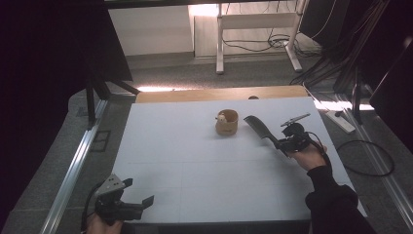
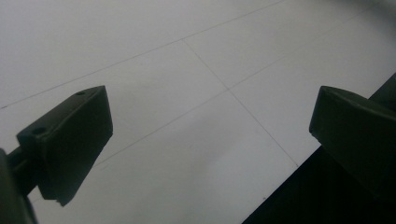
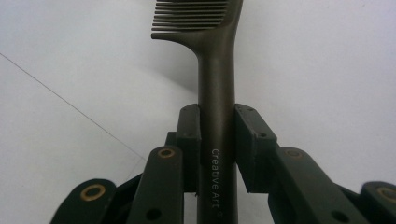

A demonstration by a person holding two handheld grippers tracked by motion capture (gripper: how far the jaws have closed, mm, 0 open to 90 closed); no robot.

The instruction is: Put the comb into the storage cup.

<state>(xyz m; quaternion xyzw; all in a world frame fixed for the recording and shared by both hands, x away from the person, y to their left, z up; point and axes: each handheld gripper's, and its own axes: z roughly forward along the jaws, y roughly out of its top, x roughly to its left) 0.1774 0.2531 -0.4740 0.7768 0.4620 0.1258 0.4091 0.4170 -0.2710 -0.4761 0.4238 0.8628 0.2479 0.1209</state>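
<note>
Comb: a dark comb (image 1: 256, 126) is clamped by its handle in the right gripper (image 1: 284, 142); in the right gripper view the comb (image 3: 216, 93) runs straight up between the two black jaws, with the lettering "Creative Art" on the handle just below the pads.
Grip: the pads press on both sides of the handle, closed on it with no gap that I can make out.
Comb's teeth: they stick out past the jaw tips, well clear of the pads, over the white table (image 1: 195, 161); from the high view the toothed end points toward the cup, up and to the left of the hand.
Comb above or on the table: hard to say from where I stand; the toothed end looks close to the surface, perhaps just off it.
Cup: a small brown cup (image 1: 227, 122) stands near the far middle of the table, just beside the comb's tip but apart from it; something pale sits at its rim, too small to tell.
Right hand: a dark-sleeved hand (image 1: 308, 157) holds that gripper at the table's right side.
Left gripper: the left gripper (image 1: 138, 194) sits at the near left corner, jaws spread wide with nothing between them, well apart from the comb; in the left gripper view (image 2: 210, 135) only bare table lies between its jaws.
</note>
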